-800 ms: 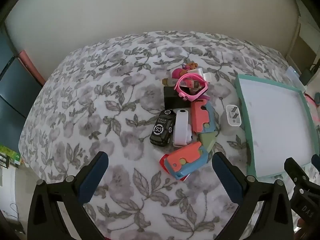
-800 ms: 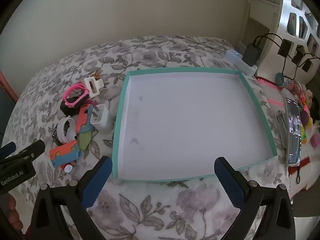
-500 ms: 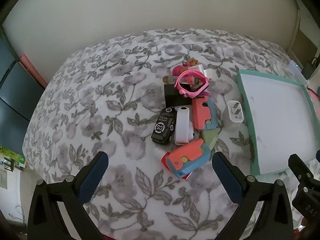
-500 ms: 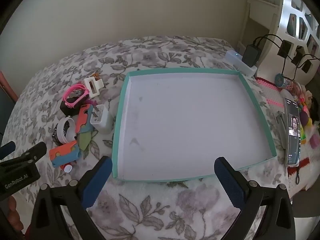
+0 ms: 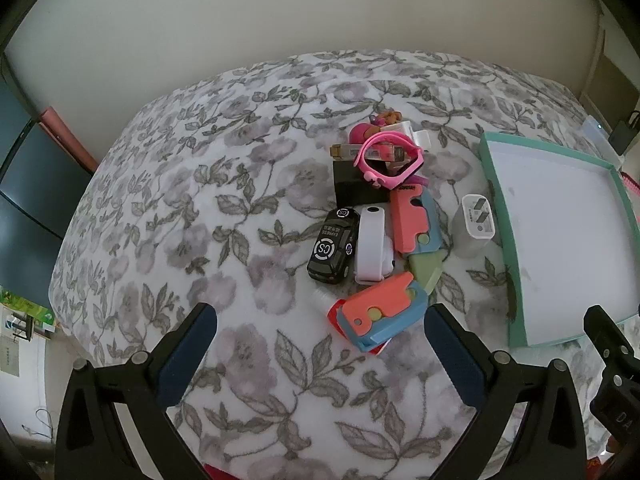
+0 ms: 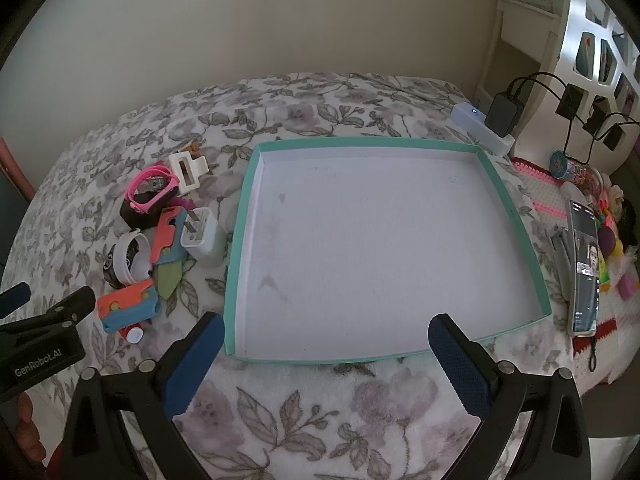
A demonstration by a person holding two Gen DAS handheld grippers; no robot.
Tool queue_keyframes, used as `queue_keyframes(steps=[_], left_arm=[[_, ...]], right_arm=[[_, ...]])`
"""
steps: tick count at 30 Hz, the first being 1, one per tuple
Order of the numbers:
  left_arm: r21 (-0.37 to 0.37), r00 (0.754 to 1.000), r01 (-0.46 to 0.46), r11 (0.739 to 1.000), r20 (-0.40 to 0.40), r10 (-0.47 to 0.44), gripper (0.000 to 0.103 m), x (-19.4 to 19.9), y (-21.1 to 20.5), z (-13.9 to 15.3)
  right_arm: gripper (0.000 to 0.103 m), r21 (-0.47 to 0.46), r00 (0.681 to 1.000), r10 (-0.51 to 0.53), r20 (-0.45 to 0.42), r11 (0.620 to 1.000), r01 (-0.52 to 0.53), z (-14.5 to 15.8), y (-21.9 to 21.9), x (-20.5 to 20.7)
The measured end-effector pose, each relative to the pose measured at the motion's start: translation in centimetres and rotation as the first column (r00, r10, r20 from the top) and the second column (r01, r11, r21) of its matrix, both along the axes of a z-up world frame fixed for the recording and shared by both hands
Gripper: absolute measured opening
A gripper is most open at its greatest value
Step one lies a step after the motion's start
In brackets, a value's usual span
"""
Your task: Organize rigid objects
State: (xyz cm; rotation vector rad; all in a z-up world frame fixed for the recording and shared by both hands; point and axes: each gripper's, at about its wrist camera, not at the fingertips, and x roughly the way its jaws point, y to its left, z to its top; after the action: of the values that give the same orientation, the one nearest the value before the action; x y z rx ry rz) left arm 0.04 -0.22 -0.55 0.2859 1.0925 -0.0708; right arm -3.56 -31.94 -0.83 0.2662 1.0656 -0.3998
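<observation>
Hovering over the floral bedspread [image 5: 240, 208], the left tongs [image 5: 320, 344] are spread wide with nothing between them, the cluttered pile of toys [image 5: 376, 216] lying at twelve o'clock. The right tongs [image 6: 326, 344] gape equally bare above the teal-rimmed tray [image 6: 516, 216], with that pile at its nine o'clock.

bare tray floor [image 6: 380, 240], clutter pile [image 5: 376, 232] beside
</observation>
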Motion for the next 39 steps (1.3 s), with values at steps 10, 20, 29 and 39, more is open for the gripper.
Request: queue_keyframes(steps=[10, 20, 29, 39], left_arm=[[0.003, 1.000, -0.004, 1.000, -0.005, 0.004, 0.103, -0.03, 0.15, -0.18], [0.007, 1.000, -0.006, 1.000, -0.008, 0.006, 0.103, -0.05, 0.13, -0.24], [0.013, 1.000, -0.008, 1.000, -0.013, 0.009, 0.103, -0.08, 0.16, -0.45], [0.014, 1.000, -0.009, 1.000, -0.013, 0.009, 0.103, -0.08, 0.15, -0.46]], right_arm=[[0.103, 0.000, 1.000, -0.001, -0.003, 1.000, 0.001, -0.06, 0.07, 0.07], [0.103, 0.000, 1.000, 0.000, -0.006, 1.000, 0.000, -0.20, 0.05, 0.03], [0.103, -0.001, 1.000, 0.000, -0.009, 1.000, 0.000, -0.23, 0.14, 0.07], [0.103, -0.002, 1.000, -0.001, -0.012, 1.000, 0.001, -0.33, 0.18, 0.10]])
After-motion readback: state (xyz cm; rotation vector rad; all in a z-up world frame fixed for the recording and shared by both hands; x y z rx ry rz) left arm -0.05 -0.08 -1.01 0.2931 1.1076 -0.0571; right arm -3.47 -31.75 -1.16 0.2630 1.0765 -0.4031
